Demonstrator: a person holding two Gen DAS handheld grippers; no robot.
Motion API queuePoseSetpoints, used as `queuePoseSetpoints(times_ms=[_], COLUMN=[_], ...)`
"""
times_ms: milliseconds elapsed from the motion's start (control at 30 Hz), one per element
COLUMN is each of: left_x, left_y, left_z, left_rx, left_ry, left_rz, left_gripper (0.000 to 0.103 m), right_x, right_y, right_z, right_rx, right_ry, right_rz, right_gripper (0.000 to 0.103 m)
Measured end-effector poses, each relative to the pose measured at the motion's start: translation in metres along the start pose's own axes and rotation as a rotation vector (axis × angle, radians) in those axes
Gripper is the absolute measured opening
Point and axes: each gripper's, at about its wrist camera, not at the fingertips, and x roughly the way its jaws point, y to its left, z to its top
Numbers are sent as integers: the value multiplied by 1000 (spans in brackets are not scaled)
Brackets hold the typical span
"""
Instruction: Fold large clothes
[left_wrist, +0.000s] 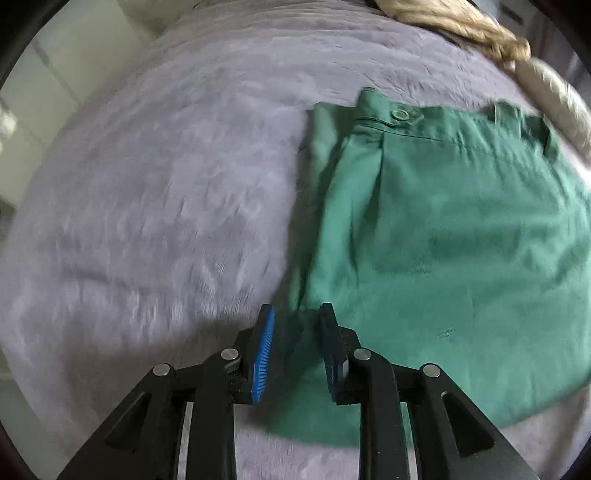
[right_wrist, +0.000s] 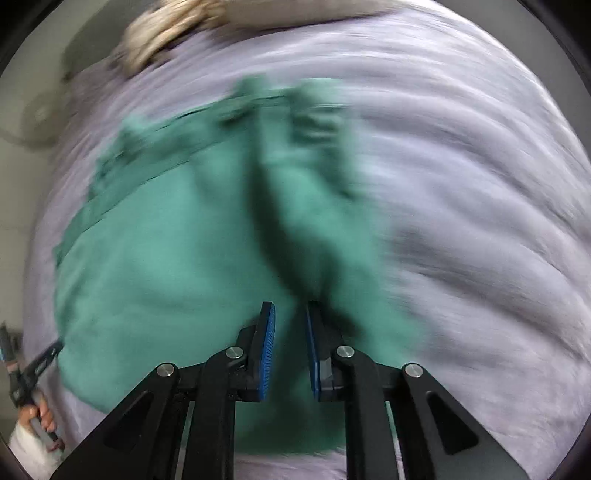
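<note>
Green trousers (left_wrist: 443, 229) lie folded on a pale lilac bedspread (left_wrist: 147, 206), waistband and button at the far end. My left gripper (left_wrist: 297, 317) is open, its blue-padded jaws hovering over the near left edge of the trousers with no cloth between them. In the blurred right wrist view the same trousers (right_wrist: 177, 258) spread ahead with a raised fold down the middle. My right gripper (right_wrist: 290, 312) is open above the near part of the cloth, just before that fold.
A beige knitted blanket (left_wrist: 472, 26) lies along the far edge of the bed; it also shows in the right wrist view (right_wrist: 166, 33). The left hand holding the other gripper's handle (right_wrist: 33, 410) shows at the lower left. The bedspread (right_wrist: 480, 184) extends to the right.
</note>
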Motion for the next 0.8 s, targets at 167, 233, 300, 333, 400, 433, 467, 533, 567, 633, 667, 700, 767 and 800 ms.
queuePoseSetpoints(times_ms=[167,233,300,333,400,433,467,533,567,633,667,700,767,800], left_x=[11,19,17,16,20,19,16,6,0,-7,-14,-20,-34,-40], left_y=[2,1,5,7,21,28,33,36,34,29,25,22,21,21], left_z=[-13,-17,-21,-22,-28,-34,-39,-46,-49,-51,-52,-54,-53,-53], left_rx=[0,6,0,-2,-23,-42,-59,-58,-52,-45,-49,-59,-94,-114], left_ry=[12,17,22,31,74,84,93,91,91,92,86,76,46,36], left_rz=[9,31,31,55,88,72,66,75,82,79,69,49,-34,-90], left_gripper=[26,28,28,28,28,28,28,28,28,28,28,28,28,28], right_x=[2,14,21,20,16,13,11,2,-4,-17,-21,-25,-33,-36], right_y=[-15,-13,-8,-8,-9,-9,-9,-8,-10,-13,-10,-5,6,13], right_z=[-22,-28,-30,-30,-29,-30,-31,-35,-39,-43,-46,-49,-56,-60], right_rx=[18,-2,-23,-25,-14,-10,-7,5,11,26,32,37,36,32], right_ry=[24,30,26,25,33,39,43,49,48,48,50,50,48,50], right_rz=[-21,-38,-55,-58,-52,-50,-50,-51,-48,-39,-32,-22,4,23], right_gripper=[16,16,16,16,16,16,16,17,19,20,20,20,20,20])
